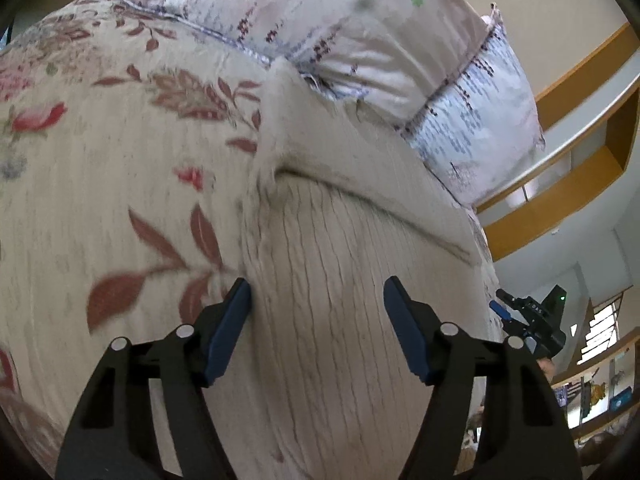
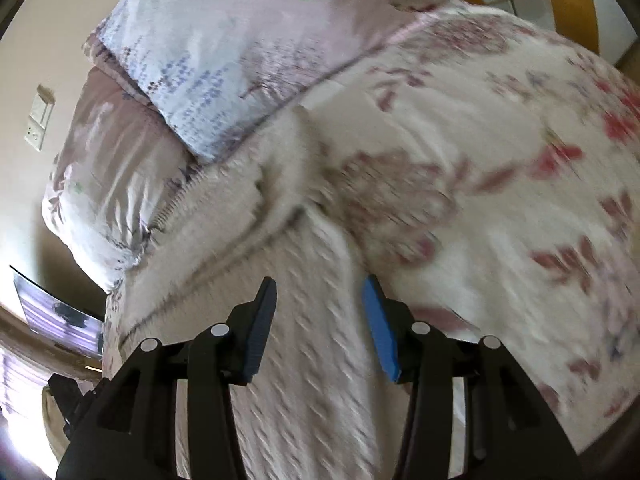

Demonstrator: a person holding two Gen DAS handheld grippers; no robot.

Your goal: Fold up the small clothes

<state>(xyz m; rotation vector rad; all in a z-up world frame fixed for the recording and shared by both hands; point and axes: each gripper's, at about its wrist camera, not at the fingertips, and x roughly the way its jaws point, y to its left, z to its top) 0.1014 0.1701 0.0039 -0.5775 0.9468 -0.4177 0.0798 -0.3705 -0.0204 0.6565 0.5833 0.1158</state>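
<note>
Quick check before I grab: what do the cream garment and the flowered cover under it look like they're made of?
The cream garment looks like a soft ribbed knit, matte and slightly fuzzy: fine vertical ribs run down it and its folded edge is thick. The flowered cover looks like thin printed woven cloth, perhaps cotton, lightly crinkled and low in sheen; blur hides the weave.

A cream ribbed knit garment (image 1: 332, 280) lies at six o'clock on a cream bedspread printed with red flowers and brownish leaves (image 1: 120, 184). At twelve o'clock, a pale pink pillow with purple-blue dotted print (image 1: 340, 28).
</note>
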